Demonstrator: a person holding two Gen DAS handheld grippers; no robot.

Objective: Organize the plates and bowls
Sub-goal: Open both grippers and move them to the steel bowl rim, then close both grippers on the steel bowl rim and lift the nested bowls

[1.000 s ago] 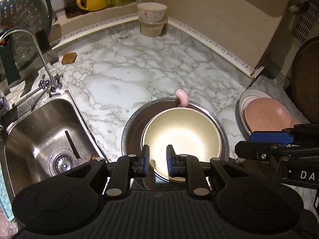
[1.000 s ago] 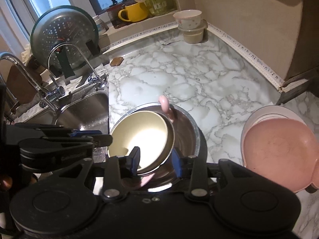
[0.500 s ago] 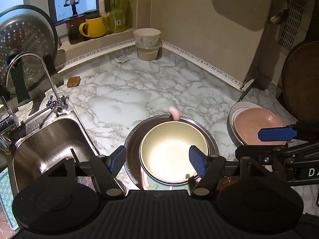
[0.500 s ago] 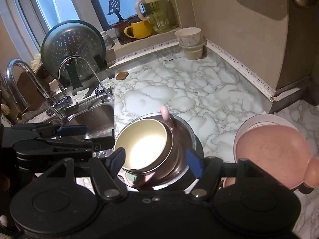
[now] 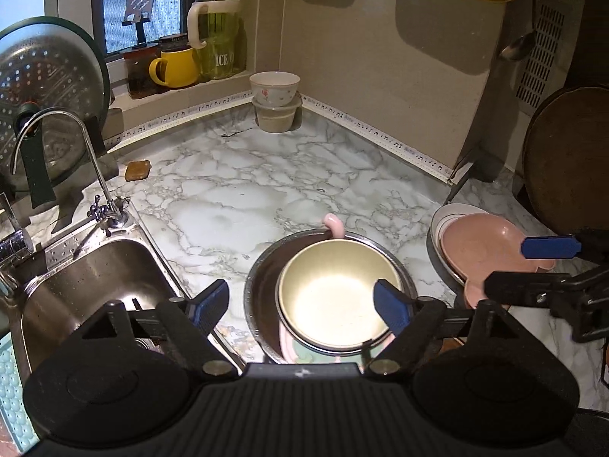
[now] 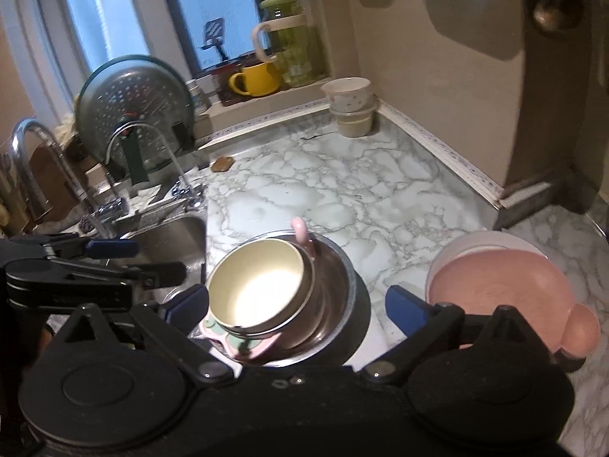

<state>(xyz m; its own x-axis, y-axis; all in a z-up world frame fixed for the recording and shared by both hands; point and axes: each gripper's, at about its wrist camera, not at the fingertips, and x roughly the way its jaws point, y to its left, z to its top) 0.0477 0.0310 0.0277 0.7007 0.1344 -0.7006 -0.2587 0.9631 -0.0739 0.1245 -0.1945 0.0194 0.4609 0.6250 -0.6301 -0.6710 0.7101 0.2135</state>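
A cream bowl [image 5: 331,297] [image 6: 259,289] sits inside a steel bowl [image 5: 262,278] [image 6: 338,278], with a pink dish [image 5: 335,224] [image 6: 243,350] under it. My left gripper [image 5: 300,302] hovers just short of this stack; its jaws are opening and the pads touch nothing. My right gripper [image 6: 297,304] is likewise back from the stack, jaws opening, pads clear. To the right, a pink plate [image 5: 491,243] [image 6: 495,285] lies on a white plate [image 5: 441,221] [image 6: 487,236]. Each gripper shows in the other's view: the right gripper [image 5: 510,266], the left gripper [image 6: 148,259].
A sink [image 5: 87,278] with a tap [image 5: 91,152] lies left of the stack. A floral bowl on a tub [image 5: 274,91] stands in the back corner. A perforated lid [image 5: 42,76], yellow mug [image 5: 175,66] and jar stand at the window. A round board [image 5: 571,152] leans at right.
Both grippers were closed on the cream bowl's near rim; their jaws have spread wide and let it go. Both have drawn back and slightly up. The bowl stays in the steel bowl.
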